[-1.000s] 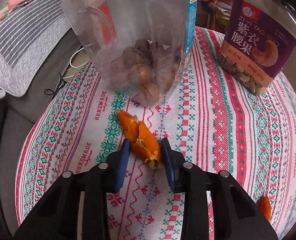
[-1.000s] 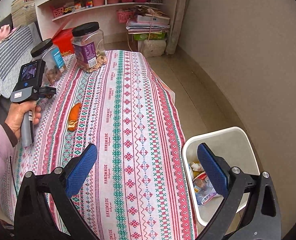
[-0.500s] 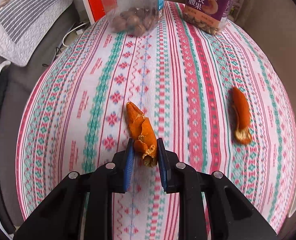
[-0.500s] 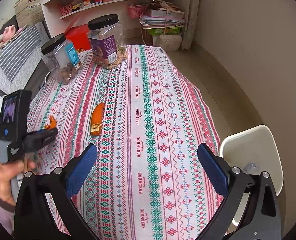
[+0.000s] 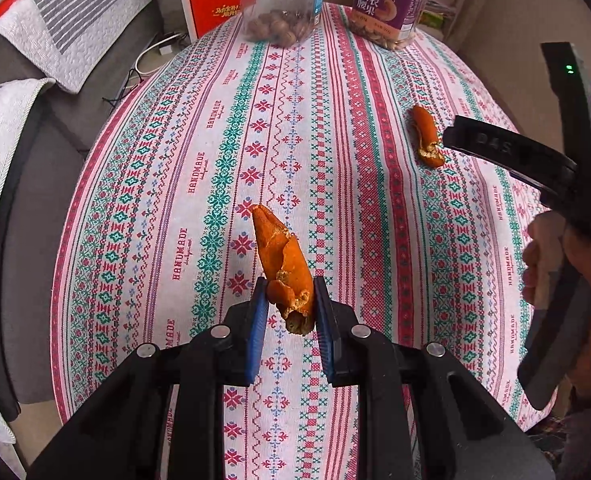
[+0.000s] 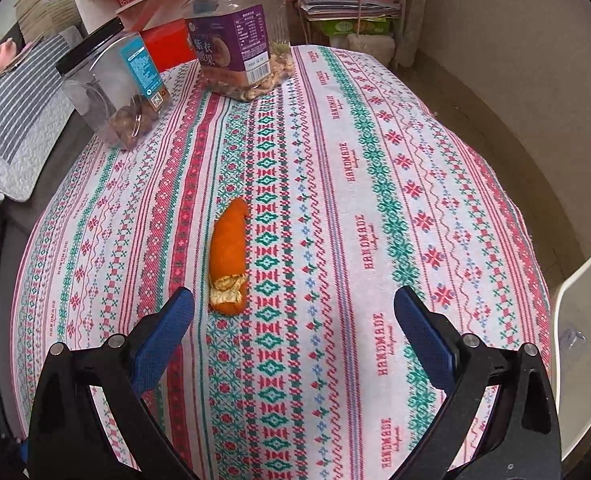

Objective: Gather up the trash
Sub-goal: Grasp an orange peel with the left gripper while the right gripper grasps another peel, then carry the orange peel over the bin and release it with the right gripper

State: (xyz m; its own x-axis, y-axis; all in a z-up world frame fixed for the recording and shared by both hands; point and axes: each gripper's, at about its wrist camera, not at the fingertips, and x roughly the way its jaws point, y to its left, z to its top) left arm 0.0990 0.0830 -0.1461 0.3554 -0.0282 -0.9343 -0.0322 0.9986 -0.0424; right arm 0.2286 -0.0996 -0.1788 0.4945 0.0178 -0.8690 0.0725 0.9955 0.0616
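My left gripper (image 5: 288, 307) is shut on a strip of orange peel (image 5: 281, 258), which it holds lifted above the patterned tablecloth (image 5: 199, 184). A second orange peel (image 6: 228, 258) lies flat on the cloth; in the left wrist view this second peel (image 5: 425, 136) is at the right, just beyond a black finger of the right gripper. My right gripper (image 6: 293, 332) stands wide open above the cloth, its left fingertip close to the near end of that peel, nothing between its pads. A white trash bin (image 6: 583, 320) shows at the table's right edge.
Two clear plastic jars stand at the table's far end: one with a blue label (image 6: 115, 92) holding nuts, one with a purple label (image 6: 239, 44). A red box (image 5: 211, 4) and a grey striped sofa cushion (image 5: 63, 20) lie to the left. A person's hand (image 5: 551, 256) grips the right tool.
The left gripper closed on the peel, lifted it and drew back from the jars. The right gripper swung from the bin side down toward the second peel, staying open.
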